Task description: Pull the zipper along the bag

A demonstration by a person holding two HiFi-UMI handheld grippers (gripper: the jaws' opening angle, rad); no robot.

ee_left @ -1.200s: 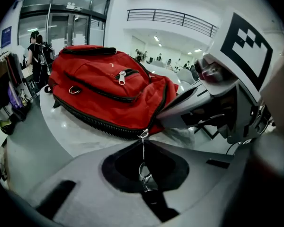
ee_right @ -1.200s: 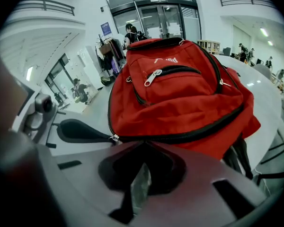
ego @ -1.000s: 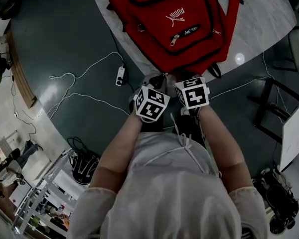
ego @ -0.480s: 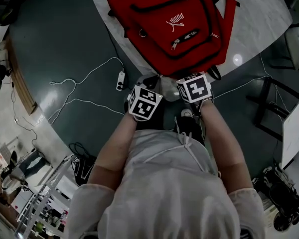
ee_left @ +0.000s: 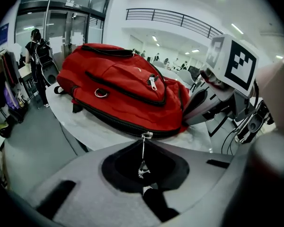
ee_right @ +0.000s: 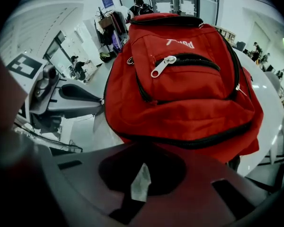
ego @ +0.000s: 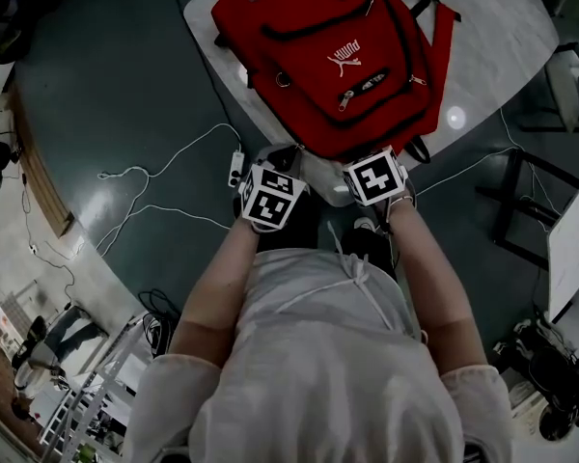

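A red backpack (ego: 328, 56) lies on a round white table (ego: 502, 37), its bottom edge toward me. Both grippers sit at that near edge. My left gripper (ego: 288, 154) is shut, and in the left gripper view (ee_left: 143, 174) a thin silver zipper pull (ee_left: 143, 155) hangs from the black main zipper of the backpack (ee_left: 118, 89) into its jaws. My right gripper (ego: 367, 155) is against the bag's bottom beside it. In the right gripper view (ee_right: 141, 181) only a narrow pale sliver shows between its jaws, under the backpack (ee_right: 189, 93); whether they pinch fabric is hidden.
A white power strip (ego: 234, 157) and cables trail over the dark floor left of the table. A black chair frame (ego: 521, 201) stands to the right. A front-pocket zipper pull (ee_right: 160, 66) lies on the bag. People (ee_left: 38, 51) stand far behind.
The left gripper has shifted slightly left along the bag's near edge. The head view has tipped, so more of the backpack shows. The right gripper stays put.
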